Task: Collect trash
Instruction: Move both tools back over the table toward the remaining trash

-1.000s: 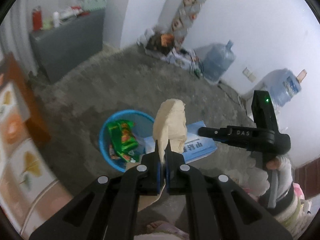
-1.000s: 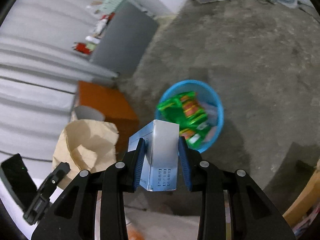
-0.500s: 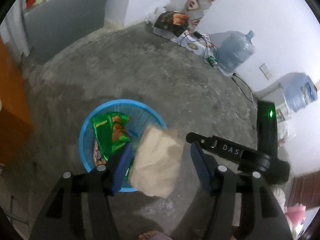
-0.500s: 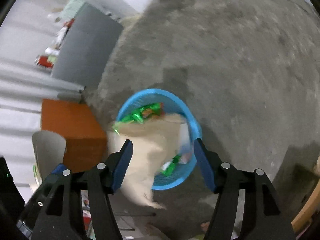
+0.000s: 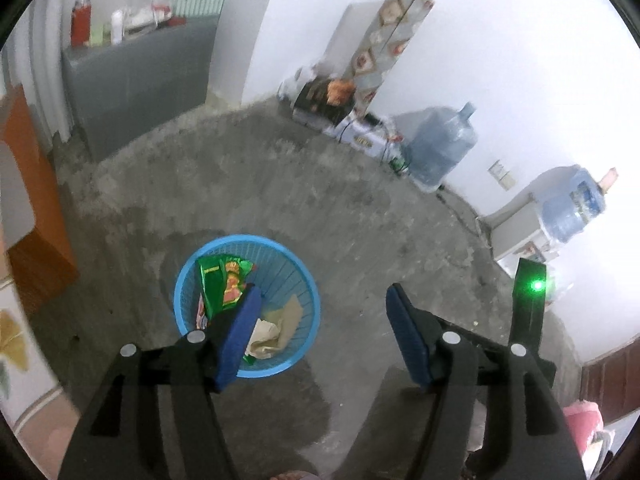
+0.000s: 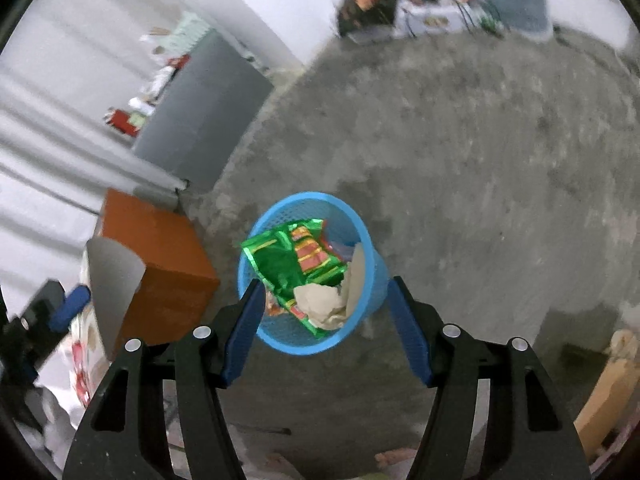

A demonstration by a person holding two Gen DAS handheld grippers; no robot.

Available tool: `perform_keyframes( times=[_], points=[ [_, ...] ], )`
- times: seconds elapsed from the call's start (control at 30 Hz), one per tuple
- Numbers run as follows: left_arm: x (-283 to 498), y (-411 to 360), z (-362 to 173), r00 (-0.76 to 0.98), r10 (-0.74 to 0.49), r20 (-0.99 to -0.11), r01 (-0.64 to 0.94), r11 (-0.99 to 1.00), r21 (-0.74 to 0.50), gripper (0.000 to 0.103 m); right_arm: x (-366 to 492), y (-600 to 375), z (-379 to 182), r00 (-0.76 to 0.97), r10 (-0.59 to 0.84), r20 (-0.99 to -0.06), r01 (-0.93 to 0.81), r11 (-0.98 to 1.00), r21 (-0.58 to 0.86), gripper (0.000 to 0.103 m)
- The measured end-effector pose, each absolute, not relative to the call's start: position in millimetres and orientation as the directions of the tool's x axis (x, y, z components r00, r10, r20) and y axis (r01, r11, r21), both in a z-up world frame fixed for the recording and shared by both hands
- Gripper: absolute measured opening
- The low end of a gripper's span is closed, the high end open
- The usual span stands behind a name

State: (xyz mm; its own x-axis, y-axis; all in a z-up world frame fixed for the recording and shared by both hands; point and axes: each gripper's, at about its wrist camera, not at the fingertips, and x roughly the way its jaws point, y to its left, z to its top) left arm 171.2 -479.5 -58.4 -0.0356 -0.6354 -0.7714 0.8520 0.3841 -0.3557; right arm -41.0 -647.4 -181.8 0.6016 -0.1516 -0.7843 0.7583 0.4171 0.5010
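Both grippers hang over the floor, empty: the left gripper [image 5: 322, 300] has its jaws opening with nothing between them, and the right gripper [image 6: 326, 296] stands spread wide too. Just below sits one blue basket [image 6: 372, 272] on bare concrete, holding a green snack wrapper [image 6: 288, 264] and crumpled brown paper [image 6: 324, 304]. Beside it, one orange cabinet [image 6: 160, 256]. Farther off, one grey counter [image 5: 136, 76], then two water jugs [image 5: 444, 144] by the white wall.
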Motion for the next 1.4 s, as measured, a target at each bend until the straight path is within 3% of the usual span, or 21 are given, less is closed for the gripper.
perform_keyframes(
  times=[0.47, 0.67, 0.83, 1.07, 1.4],
  points=[
    [143, -265, 48, 0.166, -0.762, -0.626, 0.804, 0.472, -0.361, 0.073, -58, -512, -67, 0.715, -0.292, -0.635, 0.580, 0.755, 0.306, 0.085],
    [146, -149, 68, 0.318, -0.763, -0.563, 0.735, 0.573, -0.363, 0.077, -57, -454, -49, 0.760, -0.284, -0.585, 0.494, 0.837, 0.235, 0.094],
    [152, -75, 76, 0.414, -0.747, -0.520, 0.671, 0.637, -0.380, 0.077, -43, -414, -46, 0.779, -0.263, -0.570, 0.430, 0.885, 0.180, 0.095],
    [156, -20, 74, 0.501, -0.710, -0.495, 0.610, 0.695, -0.380, 0.077, -24, -379, -48, 0.801, -0.203, -0.563, 0.353, 0.920, 0.171, 0.095],
    [168, -15, 64, 0.557, -0.647, -0.521, 0.577, 0.752, -0.317, 0.077, -9, -365, -49, 0.824, -0.128, -0.552, 0.290, 0.933, 0.215, 0.095]
  ],
)
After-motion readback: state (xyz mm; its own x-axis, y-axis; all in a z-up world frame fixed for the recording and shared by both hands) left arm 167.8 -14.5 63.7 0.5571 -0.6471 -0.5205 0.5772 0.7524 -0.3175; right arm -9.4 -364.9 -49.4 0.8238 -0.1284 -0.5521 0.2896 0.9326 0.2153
